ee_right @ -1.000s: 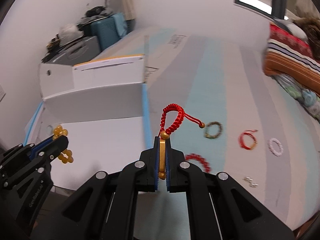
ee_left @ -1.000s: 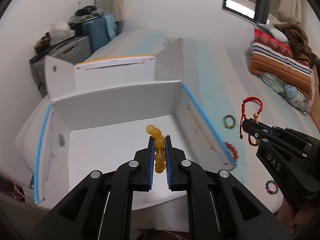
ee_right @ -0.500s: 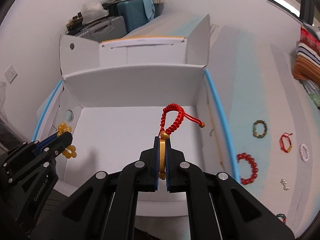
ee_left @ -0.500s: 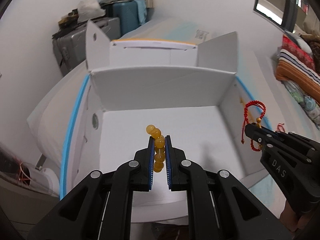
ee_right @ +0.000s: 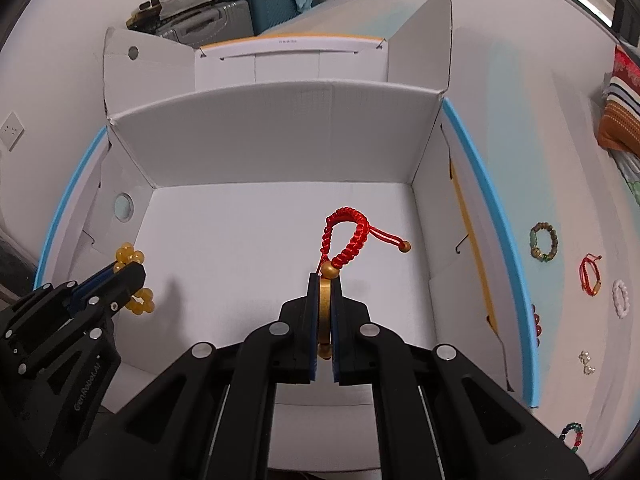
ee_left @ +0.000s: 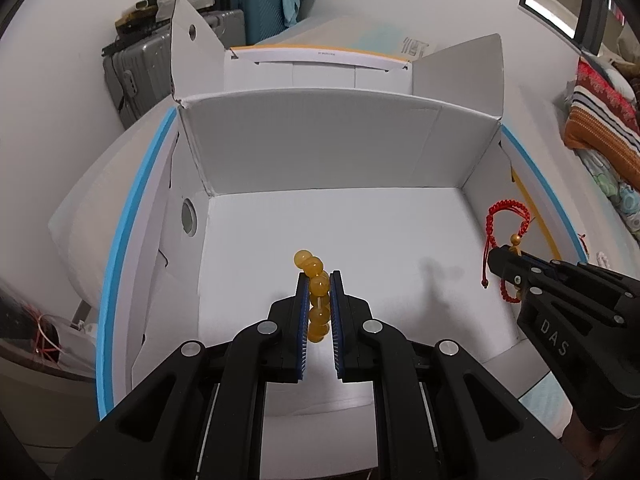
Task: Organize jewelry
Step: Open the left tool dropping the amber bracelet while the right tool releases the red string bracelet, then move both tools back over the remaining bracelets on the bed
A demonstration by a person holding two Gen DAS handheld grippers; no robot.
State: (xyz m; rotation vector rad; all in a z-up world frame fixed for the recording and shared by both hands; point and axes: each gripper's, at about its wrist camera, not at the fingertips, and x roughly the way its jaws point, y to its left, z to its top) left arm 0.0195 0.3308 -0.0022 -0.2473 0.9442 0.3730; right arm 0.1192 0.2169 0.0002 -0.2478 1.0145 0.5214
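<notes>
My left gripper (ee_left: 319, 280) is shut on a yellow bead bracelet (ee_left: 316, 294), held over the floor of an open white box (ee_left: 340, 148). From the right wrist view that same left gripper (ee_right: 124, 276) sits at the box's left side with the yellow bead bracelet (ee_right: 138, 304) hanging from it. My right gripper (ee_right: 325, 280) is shut on the gold piece of a red braided cord bracelet (ee_right: 346, 232), also above the box floor. The left wrist view has the right gripper (ee_left: 502, 258) at the box's right side with the red cord bracelet (ee_left: 506, 220) dangling.
Several more bracelets lie on the bed sheet right of the box: a green-brown bead one (ee_right: 543, 242), a red cord one (ee_right: 591, 274), a white one (ee_right: 621, 298), a multicoloured one (ee_right: 573, 436). Suitcases (ee_left: 240, 12) stand behind; folded blankets (ee_left: 600, 128) lie at the far right.
Both grippers have swung left from over the bed sheet to above the box interior and come down lower, each keeping its bracelet.
</notes>
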